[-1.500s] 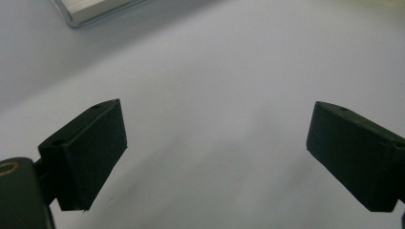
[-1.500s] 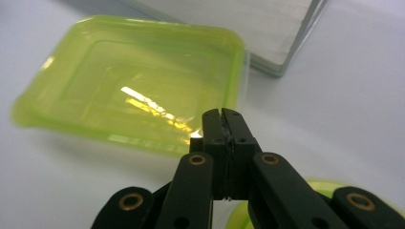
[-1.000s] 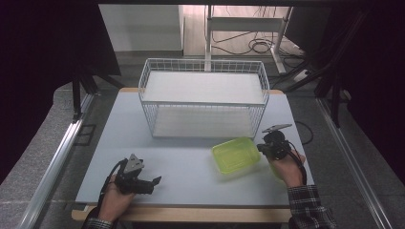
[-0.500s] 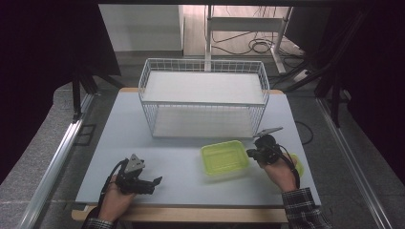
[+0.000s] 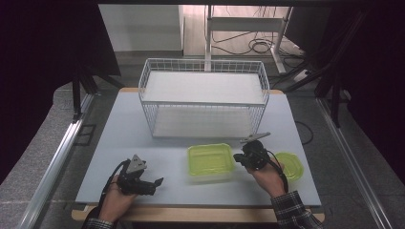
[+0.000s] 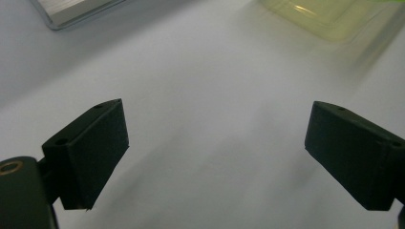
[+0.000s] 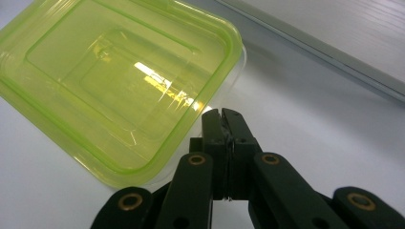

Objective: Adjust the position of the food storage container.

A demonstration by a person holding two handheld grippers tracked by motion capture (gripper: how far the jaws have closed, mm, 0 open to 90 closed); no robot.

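Observation:
A clear yellow-green plastic container [image 5: 210, 161] [image 7: 119, 81] sits open side up on the pale table, in front of the wire basket. My right gripper [image 5: 237, 159] [image 7: 222, 114] is at its right rim with the jaws pressed together, apparently pinching the thin edge of a corner. A matching green lid [image 5: 290, 165] lies flat on the table just right of the right hand. At the front left my left gripper [image 5: 154, 182] [image 6: 215, 152] rests low over bare table, open, nothing between its pads. The container's edge [image 6: 329, 14] shows at the top of the left gripper view.
A white wire basket [image 5: 203, 98] with a white bottom stands across the middle back of the table [image 5: 119, 138]. Its base edge [image 7: 334, 52] runs past the right gripper. Metal rails and dark stands flank the table; cables lie on the floor behind.
The right gripper has carried the green container leftward towards the table's middle, uncovering the lid at the right. The left gripper has stayed in place, open.

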